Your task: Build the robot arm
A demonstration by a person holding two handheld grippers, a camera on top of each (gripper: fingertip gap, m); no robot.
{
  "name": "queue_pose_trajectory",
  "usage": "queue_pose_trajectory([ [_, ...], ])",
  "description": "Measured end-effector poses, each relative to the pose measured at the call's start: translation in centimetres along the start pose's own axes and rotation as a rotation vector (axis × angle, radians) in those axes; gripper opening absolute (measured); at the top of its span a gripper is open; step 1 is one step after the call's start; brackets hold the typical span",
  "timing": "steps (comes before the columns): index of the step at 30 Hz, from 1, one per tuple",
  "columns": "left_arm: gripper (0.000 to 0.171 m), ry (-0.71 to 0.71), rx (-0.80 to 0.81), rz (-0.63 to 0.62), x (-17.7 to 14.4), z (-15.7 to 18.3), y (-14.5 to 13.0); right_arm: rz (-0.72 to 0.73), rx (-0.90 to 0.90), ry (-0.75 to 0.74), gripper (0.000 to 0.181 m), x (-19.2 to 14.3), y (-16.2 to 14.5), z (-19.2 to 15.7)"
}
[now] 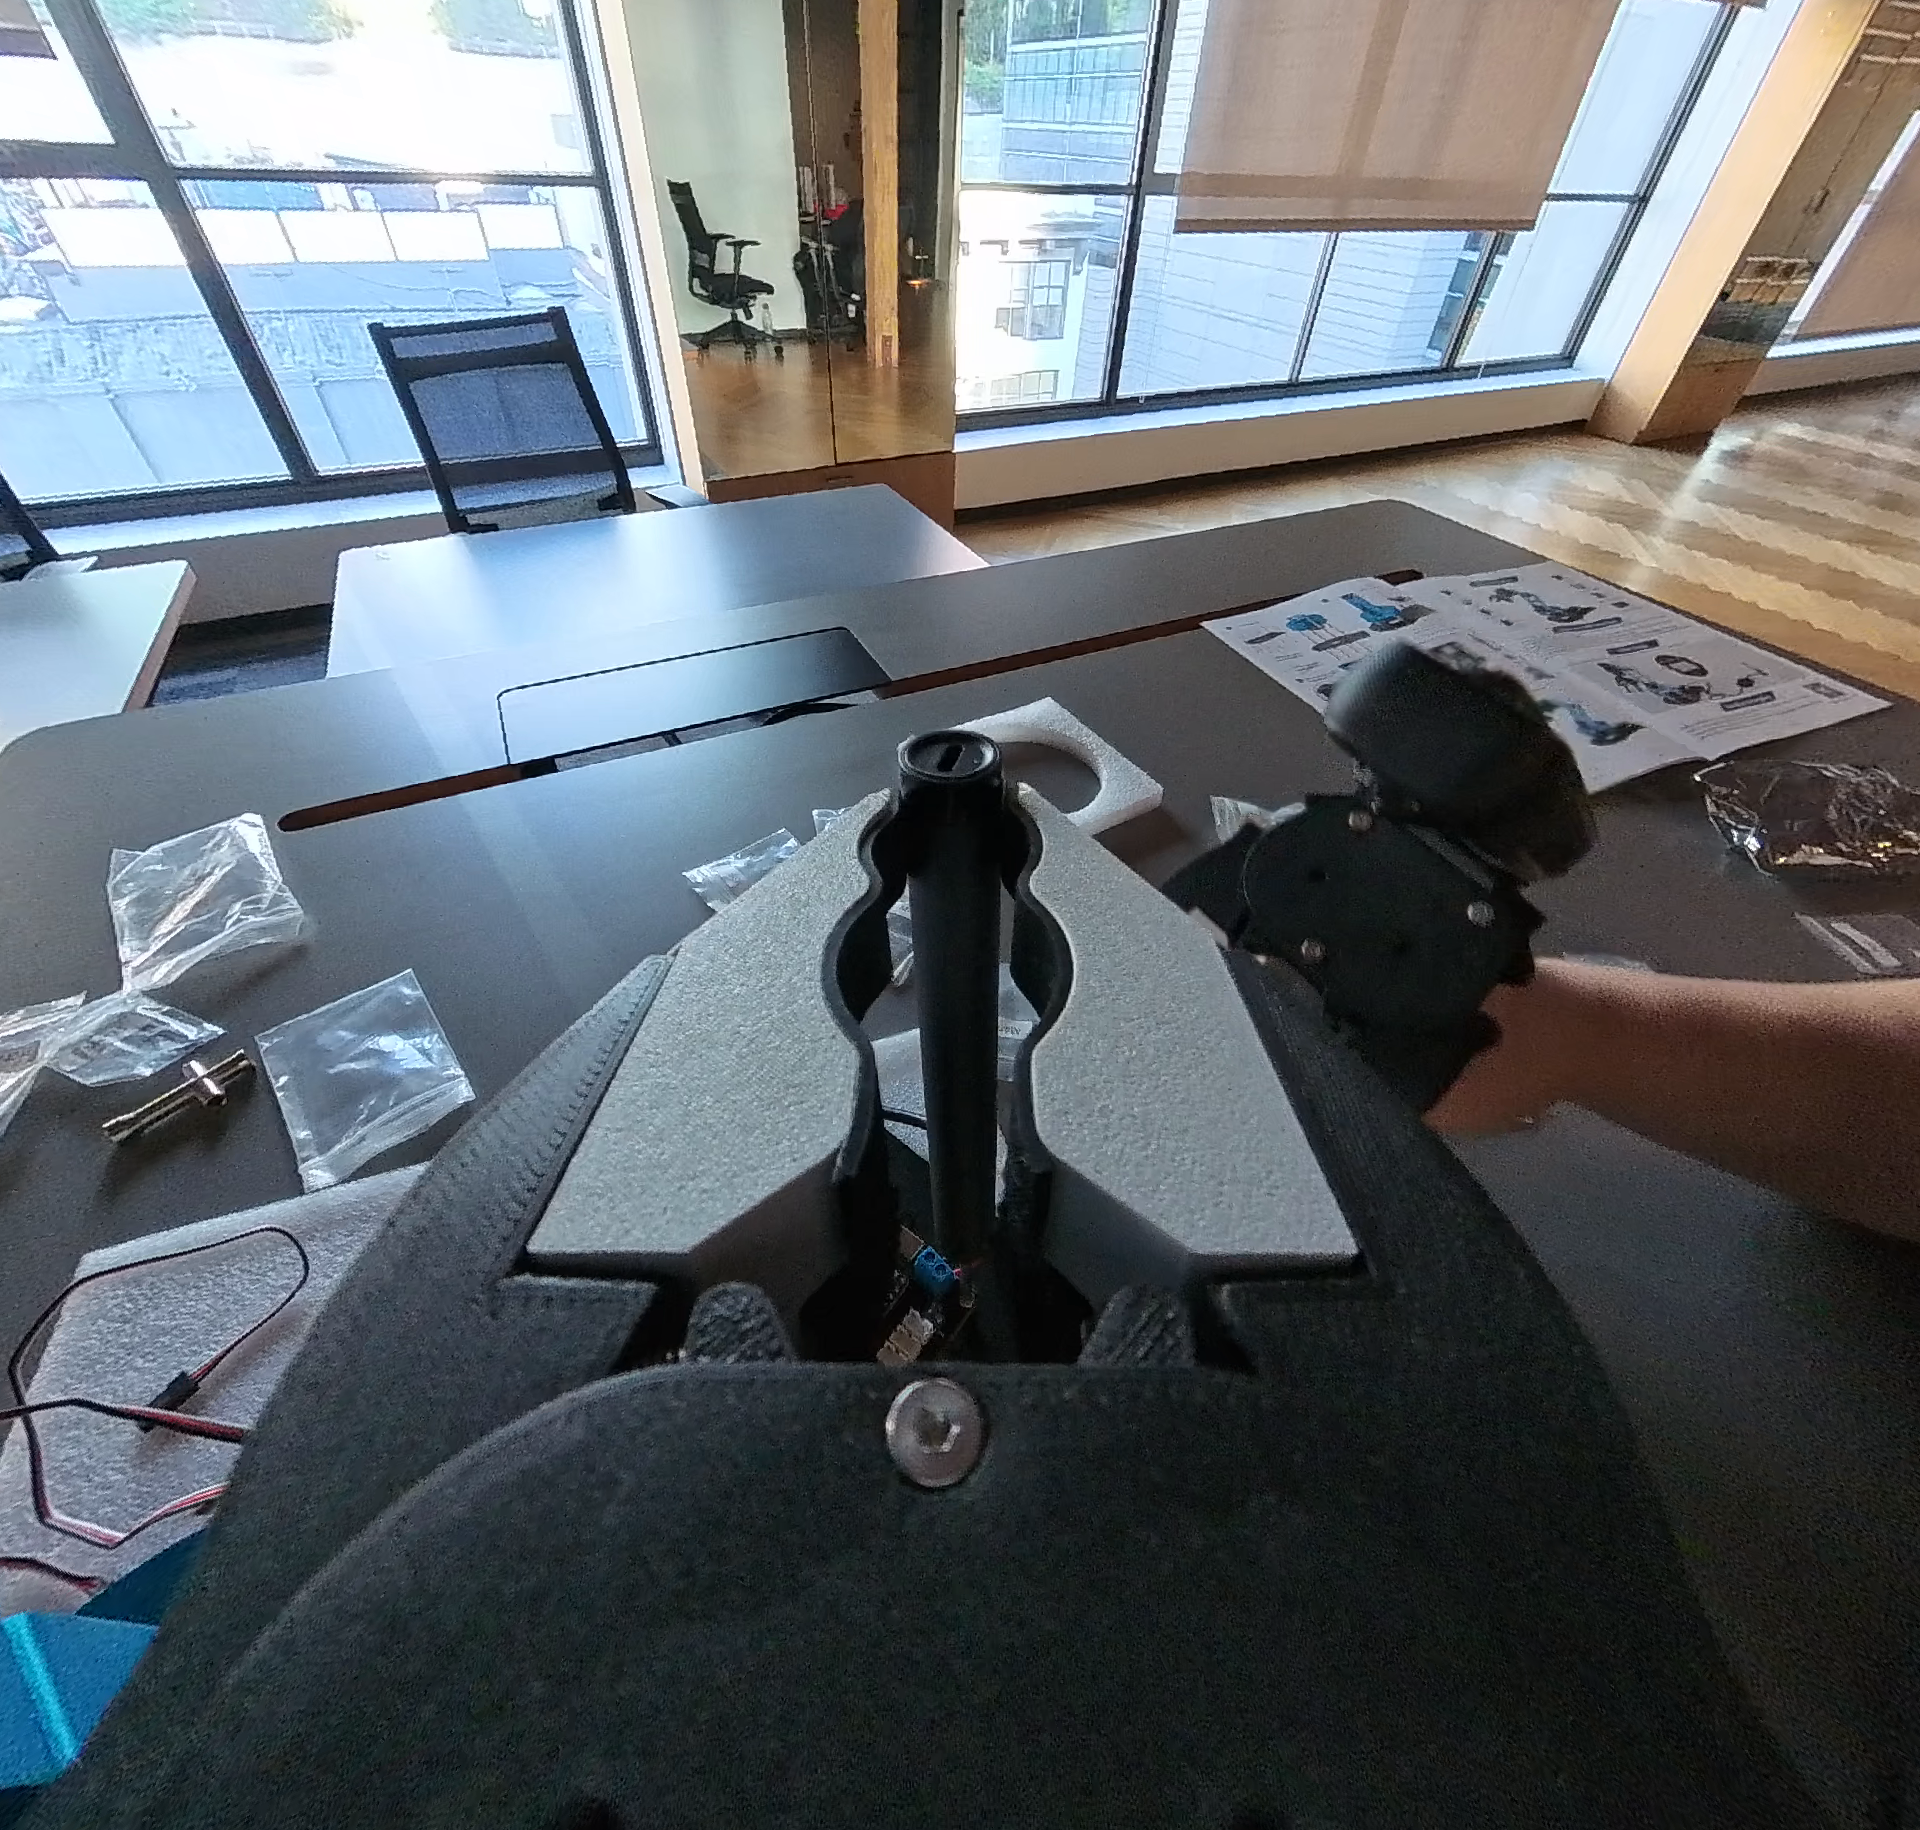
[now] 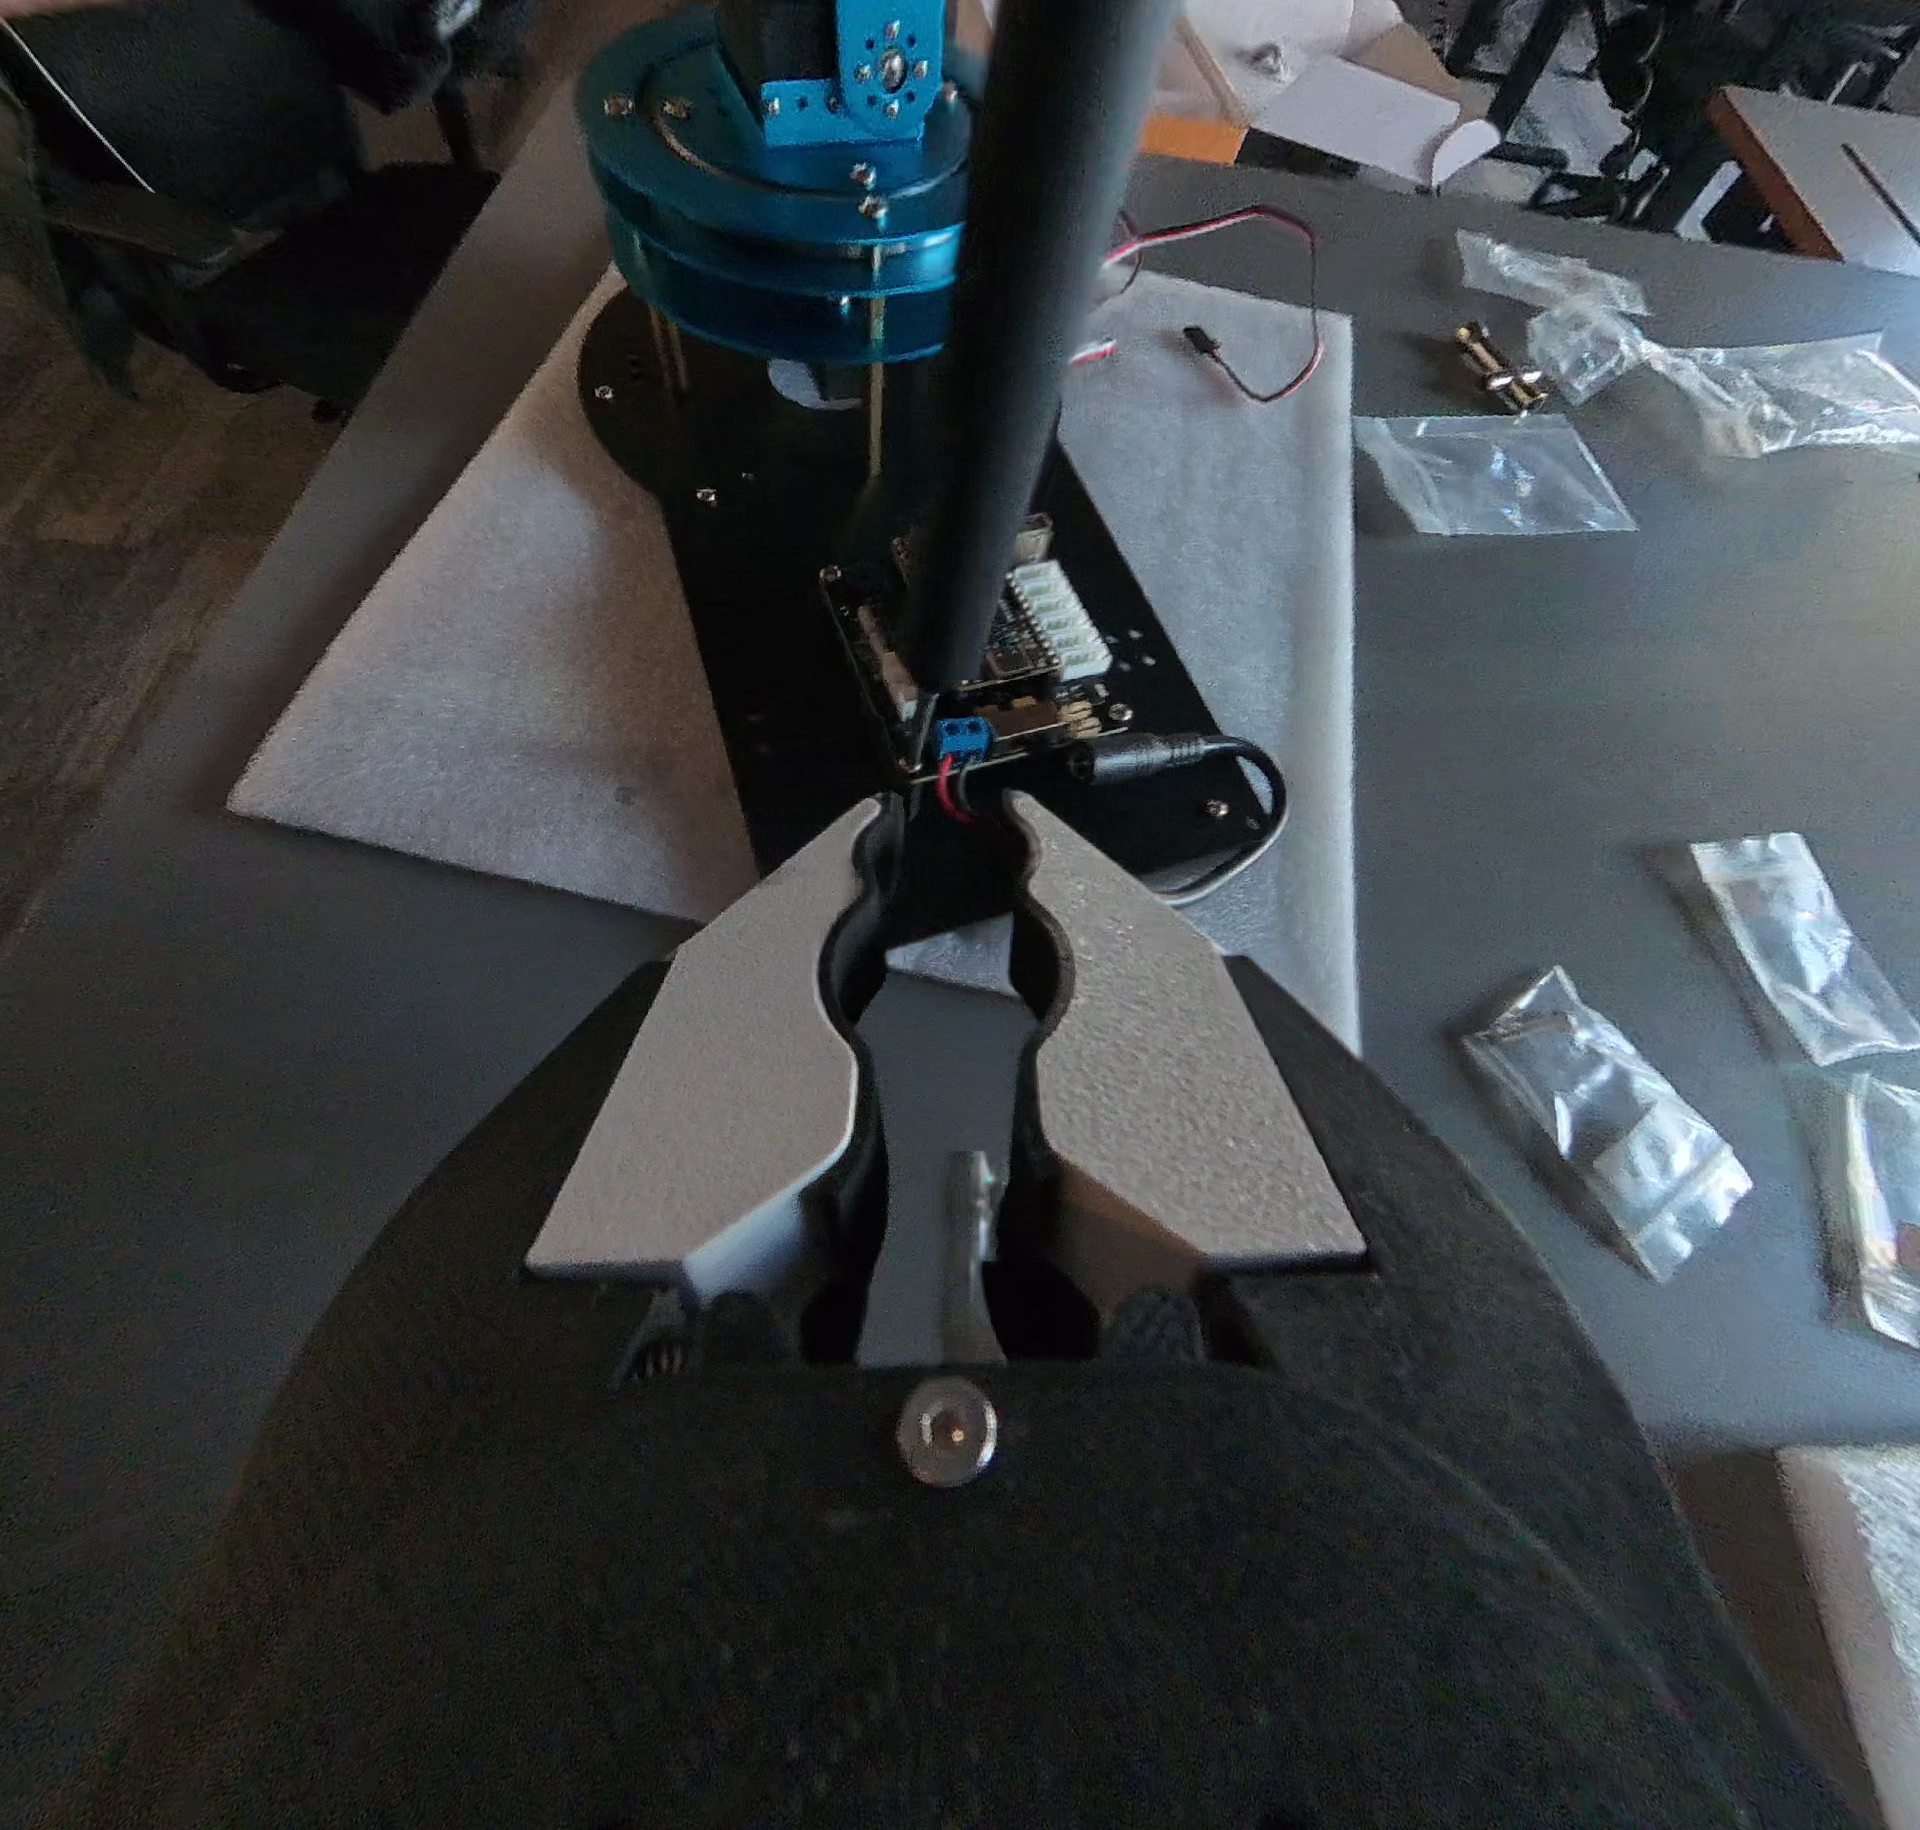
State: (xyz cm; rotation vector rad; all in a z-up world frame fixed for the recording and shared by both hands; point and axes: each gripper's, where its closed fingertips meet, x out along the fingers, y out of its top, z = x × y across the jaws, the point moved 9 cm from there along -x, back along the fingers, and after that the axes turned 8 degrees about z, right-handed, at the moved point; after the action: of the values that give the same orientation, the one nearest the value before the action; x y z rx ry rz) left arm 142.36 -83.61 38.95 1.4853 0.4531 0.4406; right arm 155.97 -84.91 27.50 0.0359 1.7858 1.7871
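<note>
Two grippers, one black screwdriver

no legible writing; only tiny blurred print on the instruction sheet

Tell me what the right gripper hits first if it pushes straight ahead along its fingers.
Probably the black circuit board on the black base plate: the right gripper points at its near edge, where red and black wires leave a blue terminal block. Depth is unclear.

Right tongs blurred; screwdriver top cropped.
</note>
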Motion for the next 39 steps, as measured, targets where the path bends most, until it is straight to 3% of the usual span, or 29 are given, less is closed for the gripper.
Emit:
queue_pose_trajectory([
  [3, 0.016, -0.007, -0.001, 0.006, -0.1, -0.1, 0.0, 0.081, 0.024, 0.106, 0.028, -0.9, 1.1, 0.7],
  [6, 0.016, -0.017, 0.0, 0.008, -0.2, -0.1, 0.0, 0.201, 0.047, 0.142, 0.029, -1.5, 2.6, 1.6],
  [12, 0.016, -0.04, 0.019, 0.011, -0.3, 0.1, -0.1, 0.301, 0.03, 0.285, 0.028, -1.2, 3.8, 2.4],
  [19, 0.016, -0.046, 0.014, 0.012, -0.3, 0.0, -0.1, 0.296, 0.034, 0.344, 0.015, 0.3, 3.5, 3.2],
  [39, 0.016, -0.052, 0.016, 0.027, -0.4, 0.0, -0.1, 0.322, 0.064, 0.397, 0.015, 0.6, 3.6, 3.6],
])
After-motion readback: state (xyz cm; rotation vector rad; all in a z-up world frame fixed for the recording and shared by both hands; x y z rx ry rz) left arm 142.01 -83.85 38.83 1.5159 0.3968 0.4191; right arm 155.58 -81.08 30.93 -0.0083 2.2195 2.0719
